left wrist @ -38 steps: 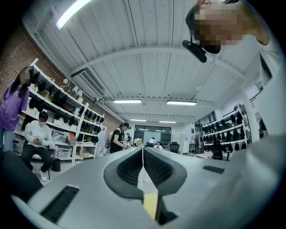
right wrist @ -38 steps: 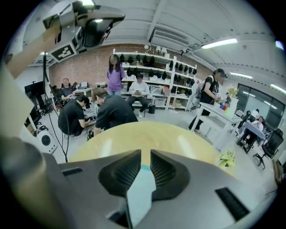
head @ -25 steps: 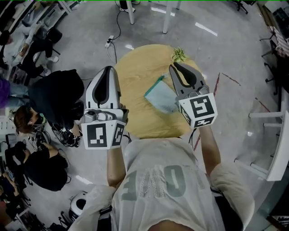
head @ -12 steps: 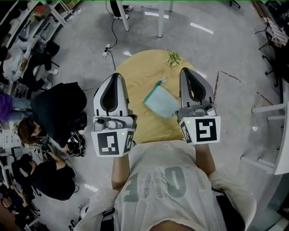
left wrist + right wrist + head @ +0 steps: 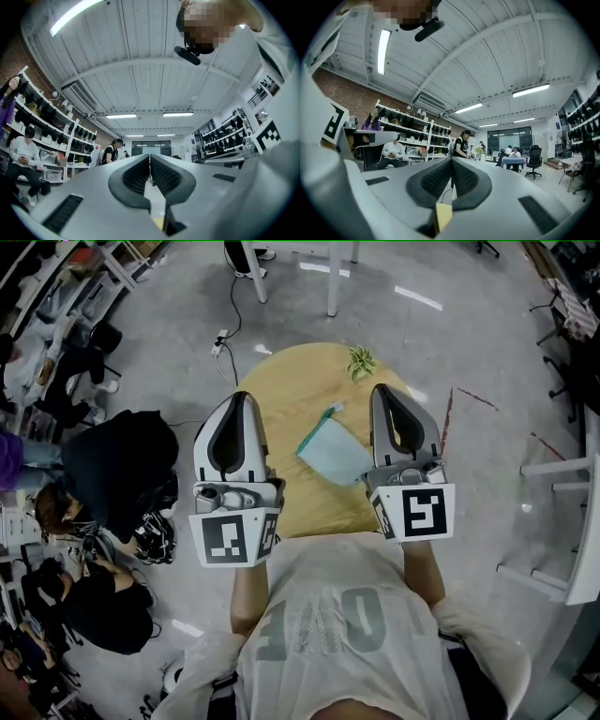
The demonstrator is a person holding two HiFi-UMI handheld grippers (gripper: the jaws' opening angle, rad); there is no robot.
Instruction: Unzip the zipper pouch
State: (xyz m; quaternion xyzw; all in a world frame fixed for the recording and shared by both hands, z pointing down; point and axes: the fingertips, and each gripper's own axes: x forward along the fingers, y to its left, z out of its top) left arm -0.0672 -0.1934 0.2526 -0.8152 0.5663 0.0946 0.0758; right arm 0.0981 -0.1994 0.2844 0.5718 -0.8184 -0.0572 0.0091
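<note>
A teal zipper pouch (image 5: 334,451) lies flat on the round wooden table (image 5: 291,395), its zipper end toward the far side. Both grippers are held up in front of my chest, well above the table and apart from the pouch. My left gripper (image 5: 236,397) stands left of the pouch, shut, nothing between its jaws. My right gripper (image 5: 386,390) stands right of the pouch, also shut and empty. In the left gripper view the left gripper (image 5: 150,157) points level across the room with its pads together. In the right gripper view the right gripper (image 5: 451,159) does the same. Neither gripper view shows the pouch.
A small potted plant (image 5: 359,360) stands at the table's far edge. People (image 5: 112,460) sit on the floor at the left. White table legs (image 5: 332,277) and a floor cable (image 5: 234,329) lie beyond the table. A white frame (image 5: 562,521) stands at the right.
My right gripper has drawn back from above the pouch's right side to stand upright beside it, and its jaws have closed. The left gripper has barely shifted.
</note>
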